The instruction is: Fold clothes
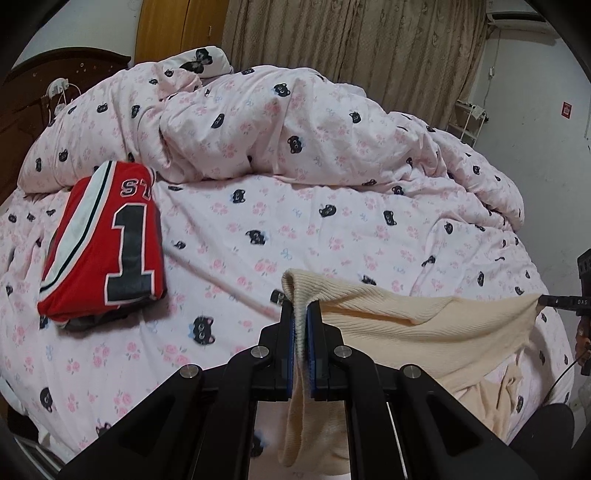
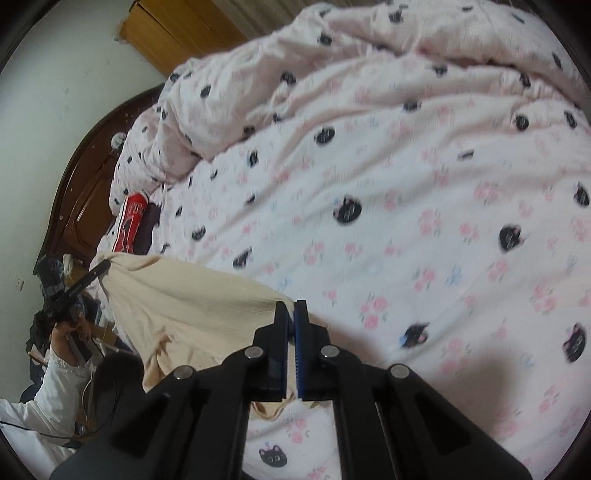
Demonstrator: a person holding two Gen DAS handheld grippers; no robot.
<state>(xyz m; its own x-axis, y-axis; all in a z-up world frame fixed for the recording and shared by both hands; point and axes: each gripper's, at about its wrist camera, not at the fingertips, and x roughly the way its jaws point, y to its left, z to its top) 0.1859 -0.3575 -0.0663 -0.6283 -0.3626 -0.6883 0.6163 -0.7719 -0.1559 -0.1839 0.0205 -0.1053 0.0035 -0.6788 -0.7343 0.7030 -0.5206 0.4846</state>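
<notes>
- We see a bed covered by a pale pink sheet (image 1: 295,229) printed with black cat faces and small pink roses; it fills most of both wrist views.
- A crumpled duvet (image 1: 288,122) in the same print is heaped across the far side of the bed, with a butterfly-print pillow (image 1: 205,61) behind it.
- Beyond the bed hang beige curtains (image 1: 351,37), beside a yellow wooden door (image 1: 177,31), and a dark wooden headboard (image 1: 26,96) stands at the left end.
- We hold a cream ribbed knit garment (image 1: 424,317) stretched in the air over the near edge of the bed, between the two grippers; its lower part droops toward the sheet.
- A folded red jersey (image 1: 107,243) with white and black stripes and a large black number 1 lies flat on the sheet to the left, well apart from the cream garment, just in front of the duvet.
- Our left gripper (image 1: 303,314) has its black fingers with blue pads pressed together on one upper corner of the cream garment, and a fold of knit rises above the tips.
- Our right gripper (image 2: 291,310) is pinching the opposite edge of the cream garment; in the left wrist view we see its tip at the cloth's far right corner.
- In the right wrist view a hand (image 2: 70,328) with a white sleeve (image 2: 48,391) grasps the left gripper's handle.
</notes>
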